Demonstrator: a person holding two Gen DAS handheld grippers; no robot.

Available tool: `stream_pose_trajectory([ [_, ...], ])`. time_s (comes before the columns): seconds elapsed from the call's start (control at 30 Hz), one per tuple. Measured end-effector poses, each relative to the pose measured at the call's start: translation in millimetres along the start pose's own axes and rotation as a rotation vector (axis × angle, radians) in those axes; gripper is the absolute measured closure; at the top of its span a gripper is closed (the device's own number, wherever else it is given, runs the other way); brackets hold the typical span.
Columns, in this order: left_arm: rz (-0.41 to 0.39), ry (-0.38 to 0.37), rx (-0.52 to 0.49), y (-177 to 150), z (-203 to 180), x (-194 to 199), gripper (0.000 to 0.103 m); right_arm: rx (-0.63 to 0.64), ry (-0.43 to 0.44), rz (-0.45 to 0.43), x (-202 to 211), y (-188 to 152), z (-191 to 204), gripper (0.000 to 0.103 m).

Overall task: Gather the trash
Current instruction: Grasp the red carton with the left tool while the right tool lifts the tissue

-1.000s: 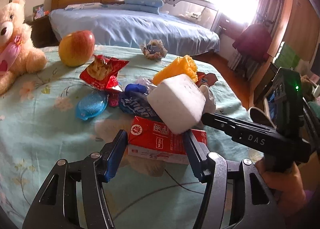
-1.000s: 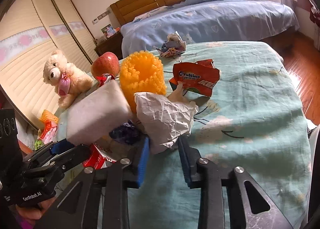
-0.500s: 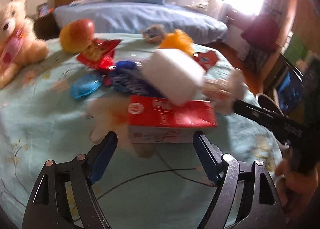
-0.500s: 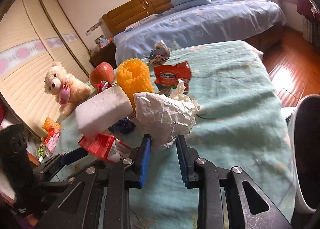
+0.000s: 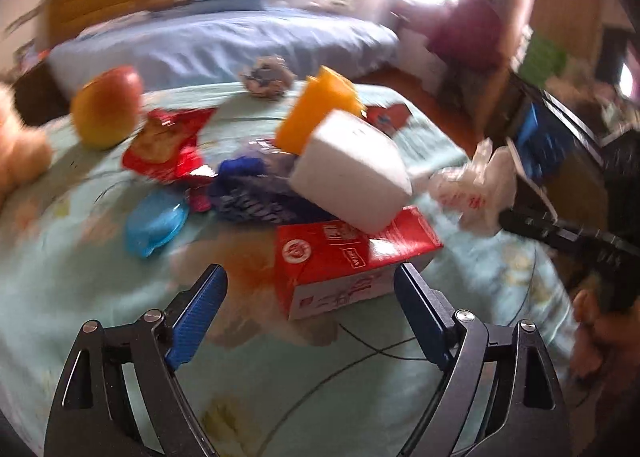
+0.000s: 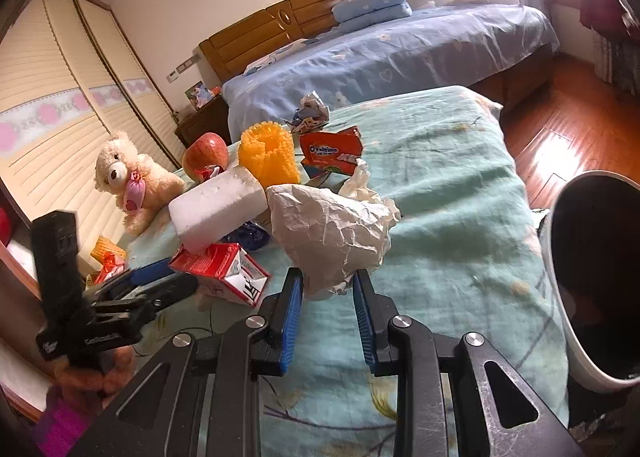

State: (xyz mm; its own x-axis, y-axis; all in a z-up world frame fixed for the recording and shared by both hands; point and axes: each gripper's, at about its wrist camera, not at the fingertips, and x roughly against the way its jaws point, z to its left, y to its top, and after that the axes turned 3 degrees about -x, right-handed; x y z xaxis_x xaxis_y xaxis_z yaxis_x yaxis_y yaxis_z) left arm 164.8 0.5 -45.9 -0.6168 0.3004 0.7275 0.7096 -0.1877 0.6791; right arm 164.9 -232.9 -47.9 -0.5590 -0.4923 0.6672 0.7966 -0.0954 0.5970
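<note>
On the teal bedspread [image 5: 72, 297], seen from the left wrist, the left gripper [image 5: 310, 297] has just been opening its jaws; they stand spread either side of the red carton [image 5: 352, 257] without pressing it, probably lining up to take it. A white foam block [image 5: 352, 173] leans on the carton.

From the right wrist, the right gripper [image 6: 326, 297] pinches the crumpled paper [image 6: 332, 233], lifted clear of the clutter, and the dark bin [image 6: 592, 269] stands just to its right, likely where the paper goes.

Crumpled white paper [image 6: 332, 233], seemingly claw-pinched, lifted.
</note>
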Motion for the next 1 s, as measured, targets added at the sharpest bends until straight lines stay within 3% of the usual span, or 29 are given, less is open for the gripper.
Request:
stream_pose_trajectory([
  [0.17, 0.019, -0.039, -0.081, 1, -12, -9, 0.017, -0.011, -0.018, -0.020, 12, -3, -4, 0.077],
  [0.27, -0.004, -0.066, -0.129, -8, -27, 3, 0.026, -0.019, -0.027, -0.029, 19, -4, -7, 0.077],
  [0.4, -0.015, -0.114, -0.173, -23, -45, 17, 0.028, -0.027, -0.035, -0.034, 24, -8, -13, 0.077],
  [0.57, -0.028, -0.010, -0.130, -20, -41, 13, 0.028, -0.045, -0.044, -0.036, 30, -13, -23, 0.077],
  [0.63, -0.030, -0.004, -0.112, -16, -40, 10, 0.028, -0.053, -0.041, -0.043, 33, -14, -25, 0.077],
  [0.7, -0.038, -0.008, -0.110, -14, -44, 8, 0.039, -0.060, -0.039, -0.050, 36, -15, -26, 0.077],
  [0.73, -0.030, -0.016, -0.113, -13, -48, 7, 0.056, -0.062, -0.038, -0.055, 39, -16, -27, 0.077],
  [0.77, -0.018, -0.034, -0.116, -14, -52, 5, 0.064, -0.062, -0.037, -0.057, 40, -17, -27, 0.077],
  [1.0, -0.034, -0.083, -0.124, -29, -92, 12, 0.068, -0.084, -0.038, -0.079, 55, -24, -40, 0.077],
])
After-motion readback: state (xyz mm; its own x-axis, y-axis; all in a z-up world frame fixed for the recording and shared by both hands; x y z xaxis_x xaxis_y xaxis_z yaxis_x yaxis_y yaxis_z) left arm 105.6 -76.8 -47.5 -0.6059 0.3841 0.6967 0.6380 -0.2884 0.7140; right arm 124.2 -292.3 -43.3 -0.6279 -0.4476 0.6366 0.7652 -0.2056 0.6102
